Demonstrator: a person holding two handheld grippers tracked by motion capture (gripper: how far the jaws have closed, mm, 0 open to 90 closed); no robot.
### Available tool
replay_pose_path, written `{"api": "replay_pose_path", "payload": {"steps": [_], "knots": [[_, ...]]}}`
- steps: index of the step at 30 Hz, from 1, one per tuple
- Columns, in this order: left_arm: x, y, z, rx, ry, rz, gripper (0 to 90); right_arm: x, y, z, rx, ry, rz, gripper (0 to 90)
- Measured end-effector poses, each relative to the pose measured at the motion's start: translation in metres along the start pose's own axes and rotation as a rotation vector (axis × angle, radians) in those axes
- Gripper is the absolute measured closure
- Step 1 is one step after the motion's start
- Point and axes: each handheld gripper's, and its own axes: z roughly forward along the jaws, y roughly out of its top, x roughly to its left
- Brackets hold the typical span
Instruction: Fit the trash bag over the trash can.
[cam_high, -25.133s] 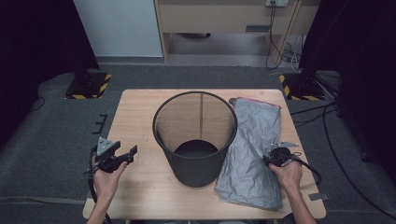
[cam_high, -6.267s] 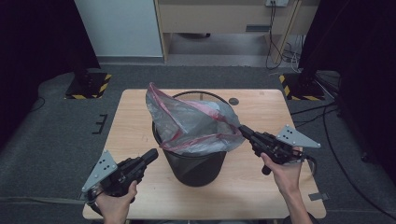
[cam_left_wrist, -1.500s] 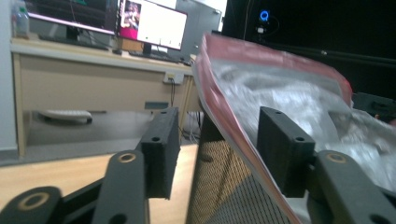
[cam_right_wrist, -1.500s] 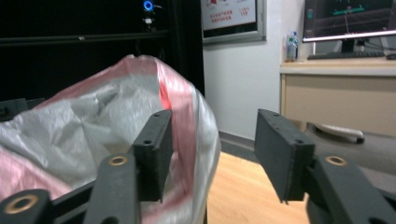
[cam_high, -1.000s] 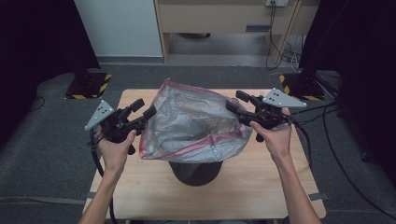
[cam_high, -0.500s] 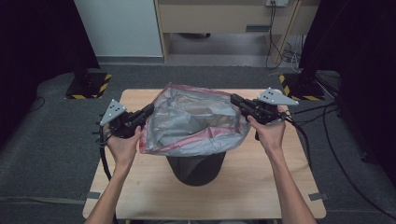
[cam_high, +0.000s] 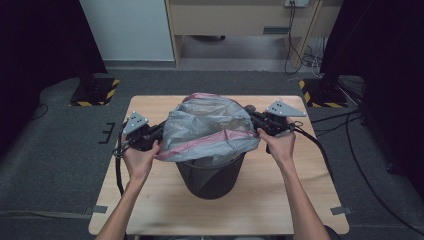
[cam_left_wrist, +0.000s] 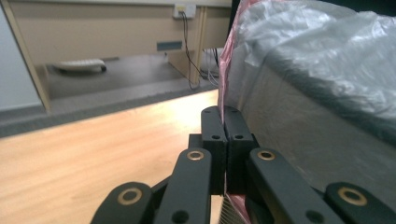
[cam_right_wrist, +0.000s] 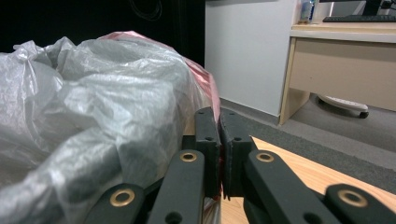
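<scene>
Filling the middle of the high view, a pale rectangular wooden table (cam_high: 165, 210) stands on dark grey carpet, with a light wooden desk (cam_high: 225, 17) across the upper frame and two black stands with yellow-and-black striped bases (cam_high: 92, 92) at the table's far corners. At the table's centre stands a round black mesh wastebasket (cam_high: 210, 175), its upper half hidden under a crumpled translucent grey plastic bag with a pink-red hem (cam_high: 210, 131) that is draped over its mouth. The left gripper (cam_high: 159, 131) sits at the bag's left edge, mid-left of the frame; in the left gripper view its jaws are pressed together on the pink hem (cam_left_wrist: 223, 100), just beside the basket's covered wall. The right gripper (cam_high: 255, 116) sits at the bag's right edge; in the right gripper view its jaws pinch the hem likewise, with the bag bulging to their left. Both have just been closing onto the plastic.
</scene>
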Motion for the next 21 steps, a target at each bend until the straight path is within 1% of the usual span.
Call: {"api": "replay_pose_path", "payload": {"steps": [1,2,4,5,7,9,10,11,12,15,17,18,19,20,21], "knots": [[-0.001,0.001,0.001,0.02,-0.003,-0.009,89.1,0.0,0.0,0.0,0.005,0.0,0.001,87.9],[-0.002,0.003,0.001,0.03,0.007,-0.008,89.1,-0.001,0.0,-0.001,0.015,-0.006,0.0,88.0],[-0.003,0.006,0.002,0.056,0.036,0.006,89.2,-0.002,0.002,-0.001,0.035,-0.025,-0.021,88.4],[-0.003,0.007,0.003,0.066,0.042,0.005,89.3,-0.003,0.002,-0.001,0.055,-0.042,-0.038,88.4],[-0.003,0.008,0.004,0.07,0.053,-0.002,89.4,-0.004,0.0,0.001,0.07,-0.043,-0.035,88.7],[-0.004,0.007,0.005,0.083,0.038,-0.013,89.4,-0.003,-0.001,0.001,0.074,-0.035,-0.033,89.1],[-0.003,0.007,0.006,0.105,0.02,-0.032,89.4,-0.002,-0.002,0.002,0.078,-0.034,-0.031,89.5],[-0.001,0.007,0.008,0.124,-0.001,-0.066,89.3,-0.002,-0.002,0.001,0.085,-0.031,-0.03,90.0],[0.001,0.007,0.008,0.127,0.0,-0.076,89.4,-0.002,-0.002,0.002,0.087,-0.029,-0.027,90.0],[0.003,0.007,0.01,0.131,0.011,-0.082,89.4,-0.002,0.0,0.004,0.12,-0.032,-0.016,90.0],[0.004,0.007,0.011,0.145,0.02,-0.078,89.4,-0.002,0.002,0.005,0.143,-0.04,-0.02,90.0],[0.004,0.007,0.012,0.179,0.036,-0.066,89.4,-0.002,0.001,0.006,0.162,-0.042,-0.011,90.0],[0.005,0.006,0.014,0.21,0.054,-0.05,89.5,-0.003,0.001,0.007,0.198,-0.061,-0.02,90.0],[0.006,0.004,0.015,0.23,0.05,-0.053,89.5,-0.004,-0.001,0.008,0.24,-0.08,-0.033,90.0],[0.008,0.002,0.014,0.22,0.034,-0.07,89.5,-0.006,-0.004,0.008,0.262,-0.082,-0.03,90.0]]}}
